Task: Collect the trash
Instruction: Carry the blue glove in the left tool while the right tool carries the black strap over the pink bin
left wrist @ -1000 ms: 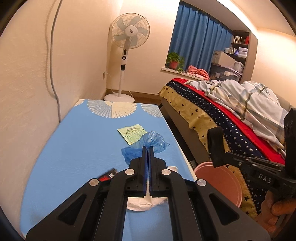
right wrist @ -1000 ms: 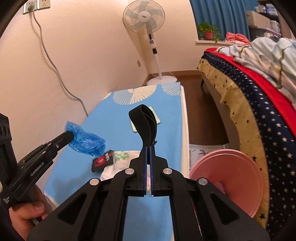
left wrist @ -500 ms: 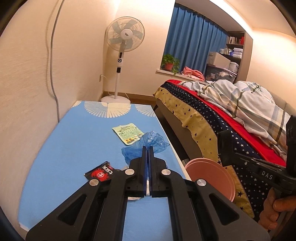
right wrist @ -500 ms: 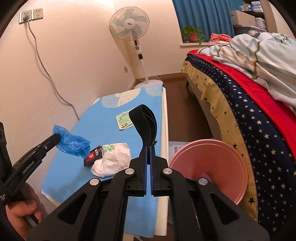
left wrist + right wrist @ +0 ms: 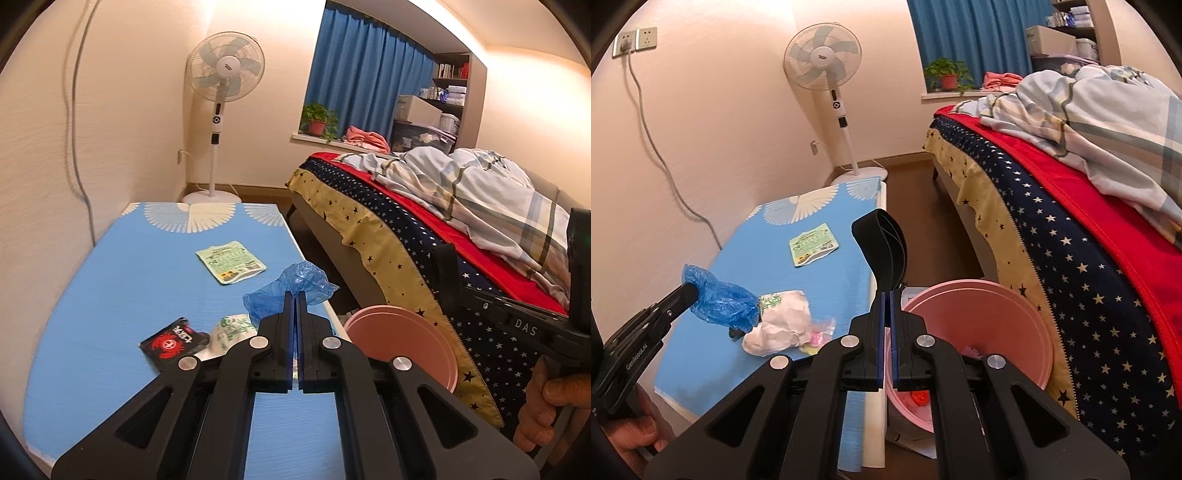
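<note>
Left gripper (image 5: 295,295) jaws clamped on a crumpled blue plastic bag (image 5: 291,291), held above the blue table (image 5: 129,280). Right gripper (image 5: 885,295) jaws pinched on a black strap (image 5: 882,247), at 12 o'clock from its tips. Pink bin (image 5: 990,325) on floor at table's 3 o'clock side. Green packet (image 5: 231,261), black-red wrapper (image 5: 173,341), white paper wad (image 5: 779,328) lie on table.

— Left wrist view? Mounted just behind the closed fingers, angled down across the blue mat (image 5: 122,280) toward the fan (image 5: 225,70) at 12 o'clock; bed (image 5: 424,236) at 2 o'clock.

— Right wrist view? Set further right, tilted more steeply down, pink bin (image 5: 982,325) close at 5 o'clock.

— Shared? Mat, fan, bed, bin, and the green packet (image 5: 812,246).
</note>
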Action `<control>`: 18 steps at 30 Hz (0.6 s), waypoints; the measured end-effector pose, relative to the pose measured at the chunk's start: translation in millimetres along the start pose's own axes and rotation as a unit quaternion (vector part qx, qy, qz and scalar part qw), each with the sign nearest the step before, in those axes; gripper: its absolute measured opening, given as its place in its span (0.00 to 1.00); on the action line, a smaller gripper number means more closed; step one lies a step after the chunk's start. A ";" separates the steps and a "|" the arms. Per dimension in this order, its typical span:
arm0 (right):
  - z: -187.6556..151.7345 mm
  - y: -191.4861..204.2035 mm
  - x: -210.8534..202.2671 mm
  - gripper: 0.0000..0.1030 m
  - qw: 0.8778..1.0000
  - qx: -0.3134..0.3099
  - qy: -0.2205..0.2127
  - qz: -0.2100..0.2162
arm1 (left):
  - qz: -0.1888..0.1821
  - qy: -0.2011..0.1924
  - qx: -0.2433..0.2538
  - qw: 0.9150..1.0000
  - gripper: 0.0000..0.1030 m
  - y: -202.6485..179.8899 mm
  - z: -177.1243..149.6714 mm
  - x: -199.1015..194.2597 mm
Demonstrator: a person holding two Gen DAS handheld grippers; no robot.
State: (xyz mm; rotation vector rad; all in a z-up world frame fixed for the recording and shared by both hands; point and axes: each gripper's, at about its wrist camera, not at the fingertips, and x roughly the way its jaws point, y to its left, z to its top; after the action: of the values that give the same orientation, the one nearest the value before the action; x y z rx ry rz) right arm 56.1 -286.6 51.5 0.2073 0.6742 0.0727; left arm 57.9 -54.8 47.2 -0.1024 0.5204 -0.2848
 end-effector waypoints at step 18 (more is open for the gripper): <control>-0.1 -28.3 -2.7 0.02 0.999 0.033 -0.003 -0.039 | -0.044 0.015 0.009 0.999 0.01 -39.8 -5.4 29.3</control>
State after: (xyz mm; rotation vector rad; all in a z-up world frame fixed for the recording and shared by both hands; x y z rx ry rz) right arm 53.9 -314.5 47.1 0.2436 0.6789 -0.0250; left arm 69.8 -101.6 35.3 -0.1048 0.5445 -0.3776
